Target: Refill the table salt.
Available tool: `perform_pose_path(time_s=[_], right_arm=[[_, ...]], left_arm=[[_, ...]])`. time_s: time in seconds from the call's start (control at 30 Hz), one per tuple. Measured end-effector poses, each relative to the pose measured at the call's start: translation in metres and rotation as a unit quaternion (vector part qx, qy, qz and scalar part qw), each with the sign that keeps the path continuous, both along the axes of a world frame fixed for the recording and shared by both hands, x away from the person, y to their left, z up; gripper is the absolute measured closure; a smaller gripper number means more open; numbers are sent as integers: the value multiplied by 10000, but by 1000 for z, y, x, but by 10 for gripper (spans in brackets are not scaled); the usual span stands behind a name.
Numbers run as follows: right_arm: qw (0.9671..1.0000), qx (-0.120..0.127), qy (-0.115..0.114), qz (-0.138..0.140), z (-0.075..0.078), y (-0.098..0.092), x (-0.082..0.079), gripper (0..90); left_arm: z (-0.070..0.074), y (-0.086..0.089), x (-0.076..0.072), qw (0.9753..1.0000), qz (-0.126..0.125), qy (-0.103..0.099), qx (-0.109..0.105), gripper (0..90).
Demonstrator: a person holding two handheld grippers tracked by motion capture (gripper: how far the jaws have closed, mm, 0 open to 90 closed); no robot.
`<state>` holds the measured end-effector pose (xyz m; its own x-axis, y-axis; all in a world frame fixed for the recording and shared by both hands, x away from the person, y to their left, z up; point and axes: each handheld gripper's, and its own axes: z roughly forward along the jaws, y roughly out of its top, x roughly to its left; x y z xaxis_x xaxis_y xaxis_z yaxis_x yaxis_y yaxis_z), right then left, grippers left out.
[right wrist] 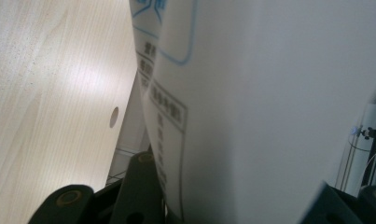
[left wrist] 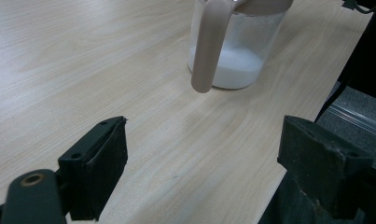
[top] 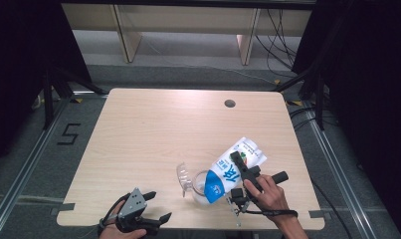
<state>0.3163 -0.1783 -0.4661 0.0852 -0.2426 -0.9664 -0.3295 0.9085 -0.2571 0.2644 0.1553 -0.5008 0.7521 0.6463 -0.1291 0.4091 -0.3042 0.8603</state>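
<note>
A clear plastic jug (top: 198,186) with a handle stands near the table's front edge, with white powder or liquid at its bottom (left wrist: 232,70). A white and blue bag (top: 233,172) is tilted over it, mouth down toward the jug's opening. My right gripper (top: 240,172) is shut on the bag's side, and the bag's white printed face (right wrist: 251,112) sits close between its jaws. At the front left edge of the table my left gripper (top: 155,206) stands open with nothing between its fingers, pointing toward the jug's handle (left wrist: 209,46).
The light wooden table (top: 153,129) has a round cable hole (top: 230,103) at the back right. Its front edge lies just under both hands. Black frames, cables and wooden furniture legs stand beyond the table.
</note>
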Motion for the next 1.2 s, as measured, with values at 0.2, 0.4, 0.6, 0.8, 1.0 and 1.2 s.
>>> perform_pose_path(time_s=[0.2,0.4,0.6,0.8,1.0,1.2], right_arm=[[10000,-3,3,-19,0,0,0,686],[9991,270,205,-249,-4,-3,-1,696],[9995,170,191,-186,-2,-2,1,700],[10000,20,-5,-69,1,-1,2,707],[9997,180,76,-126,-1,-2,2,711],[9999,-56,-19,-91,2,0,2,718]], left_arm=[[0,0,0,10000,10,-16,-3,152],[1,1,0,9999,-11,-54,98,152],[0,0,-1,10000,48,-1,50,152],[0,0,-1,10000,46,2,47,152],[1,1,0,9999,-1,-61,98,152],[1,0,0,9999,0,-60,98,152]])
